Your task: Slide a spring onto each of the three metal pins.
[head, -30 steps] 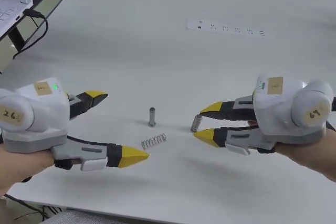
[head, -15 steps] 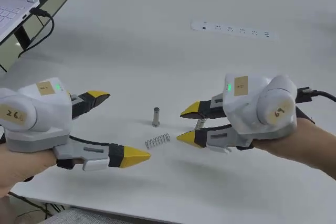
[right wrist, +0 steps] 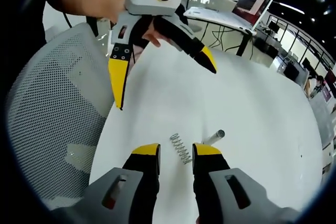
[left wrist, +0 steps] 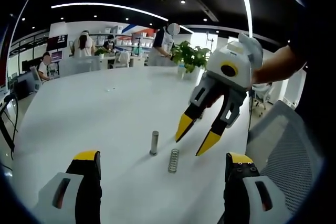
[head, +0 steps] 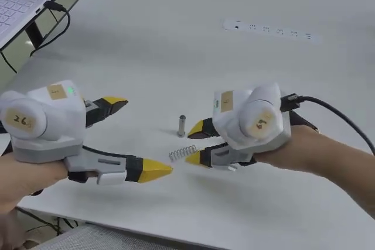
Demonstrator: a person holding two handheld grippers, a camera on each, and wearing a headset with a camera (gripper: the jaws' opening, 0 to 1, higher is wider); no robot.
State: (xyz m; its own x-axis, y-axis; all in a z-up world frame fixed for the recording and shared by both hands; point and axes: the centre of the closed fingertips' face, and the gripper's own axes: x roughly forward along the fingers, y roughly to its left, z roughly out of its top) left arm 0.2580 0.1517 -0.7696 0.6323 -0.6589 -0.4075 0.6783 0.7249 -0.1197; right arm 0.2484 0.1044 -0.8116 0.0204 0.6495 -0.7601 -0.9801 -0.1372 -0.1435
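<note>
Spring point(head: 183, 154) beside upright pin point(head: 181, 126), open table point(head: 176, 39) around, right gripper point(head: 192, 143) fingers parted, left gripper point(head: 145, 136) fingers spread

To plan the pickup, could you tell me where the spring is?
In the head view the spring lies on the table near the centre, just nearer than the upright pin, beside the open right tongs.
</note>
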